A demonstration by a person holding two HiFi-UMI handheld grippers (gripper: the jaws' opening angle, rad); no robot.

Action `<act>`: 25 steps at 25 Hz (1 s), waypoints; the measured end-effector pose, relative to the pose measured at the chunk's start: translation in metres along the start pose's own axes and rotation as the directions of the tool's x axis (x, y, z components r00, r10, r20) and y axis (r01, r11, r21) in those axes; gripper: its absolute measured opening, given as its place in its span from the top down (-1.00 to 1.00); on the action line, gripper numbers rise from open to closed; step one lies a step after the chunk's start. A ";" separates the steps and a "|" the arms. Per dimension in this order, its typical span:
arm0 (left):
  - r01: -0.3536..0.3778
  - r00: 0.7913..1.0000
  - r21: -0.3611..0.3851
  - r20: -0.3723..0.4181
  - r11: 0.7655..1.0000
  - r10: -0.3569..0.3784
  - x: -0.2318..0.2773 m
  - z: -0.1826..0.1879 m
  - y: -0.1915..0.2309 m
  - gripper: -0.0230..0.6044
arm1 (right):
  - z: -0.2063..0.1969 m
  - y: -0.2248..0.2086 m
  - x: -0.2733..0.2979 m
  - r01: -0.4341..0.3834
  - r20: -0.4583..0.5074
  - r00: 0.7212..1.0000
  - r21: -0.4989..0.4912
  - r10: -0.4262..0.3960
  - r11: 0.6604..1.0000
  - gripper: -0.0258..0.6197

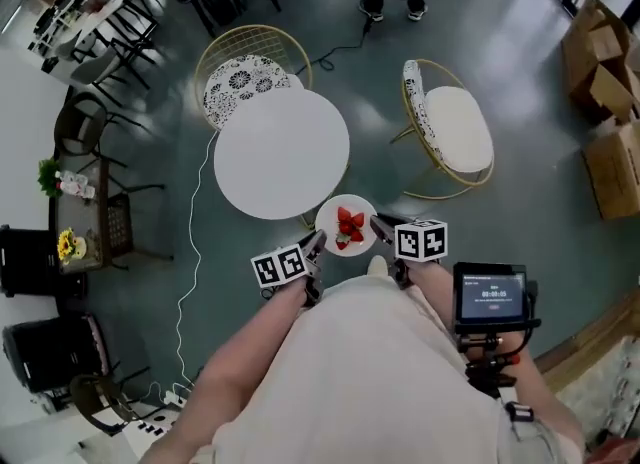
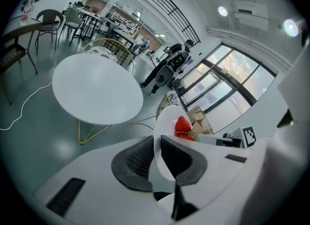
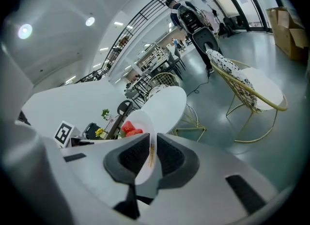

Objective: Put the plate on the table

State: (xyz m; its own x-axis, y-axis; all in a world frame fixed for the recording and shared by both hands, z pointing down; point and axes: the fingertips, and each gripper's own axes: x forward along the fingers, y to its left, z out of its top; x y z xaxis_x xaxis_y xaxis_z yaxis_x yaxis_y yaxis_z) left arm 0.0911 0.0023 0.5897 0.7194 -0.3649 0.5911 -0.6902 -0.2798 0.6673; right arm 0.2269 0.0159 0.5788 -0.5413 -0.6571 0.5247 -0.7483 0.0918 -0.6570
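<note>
So the small round white plate (image 1: 347,202) with red strawberries (image 1: 350,224) on it is hanging in the air over the grey-green floor (image 1: 520,202). It's sitting just off the near edge of the round white tabletop (image 1: 282,152), not resting on it. The left gripper (image 1: 317,244) is pinching the plate's left rim, jaws nearly together with the thin rim between the pads. The right gripper (image 1: 379,224) is clamping the opposite rim the same way. A gold wire chair with a patterned cushion (image 1: 238,82) is standing at the table's far edge.
</note>
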 end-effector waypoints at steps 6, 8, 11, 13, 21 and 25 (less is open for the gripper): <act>-0.071 0.995 -0.052 0.064 0.996 0.075 -0.001 0.015 0.028 0.77 | 0.010 -0.004 0.042 -0.052 -0.087 0.995 -0.055 0.047 0.997 0.75; -0.099 0.991 -0.077 0.084 0.992 0.106 -0.002 0.027 0.051 0.77 | 0.013 0.000 0.073 -0.092 -0.122 0.989 -0.059 0.084 0.994 0.75; -0.129 0.984 -0.118 0.104 0.985 0.142 -0.008 0.023 0.065 0.77 | 0.007 0.004 0.090 -0.122 -0.170 0.979 -0.071 0.109 0.990 0.75; -0.141 0.981 -0.142 0.114 0.980 0.158 -0.015 0.016 0.068 0.77 | 0.001 0.008 0.093 -0.138 -0.192 0.974 -0.076 0.121 0.988 0.75; -0.156 0.975 -0.186 0.131 0.970 0.182 -0.027 0.012 0.079 0.77 | -0.007 0.019 0.103 -0.156 -0.241 0.962 -0.091 0.131 0.984 0.75; -0.144 0.976 -0.172 0.135 0.974 0.168 -0.027 0.023 0.078 0.78 | 0.003 0.021 0.103 -0.139 -0.233 0.966 -0.104 0.112 0.985 0.75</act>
State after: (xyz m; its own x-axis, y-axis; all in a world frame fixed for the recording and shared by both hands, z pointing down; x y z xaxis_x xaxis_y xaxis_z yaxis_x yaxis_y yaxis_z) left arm 0.0162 -0.0297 0.6151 0.5757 -0.5232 0.6283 -0.7629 -0.0673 0.6430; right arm 0.1566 -0.0523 0.6179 -0.6959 -0.4504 0.5593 -0.7014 0.2593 -0.6639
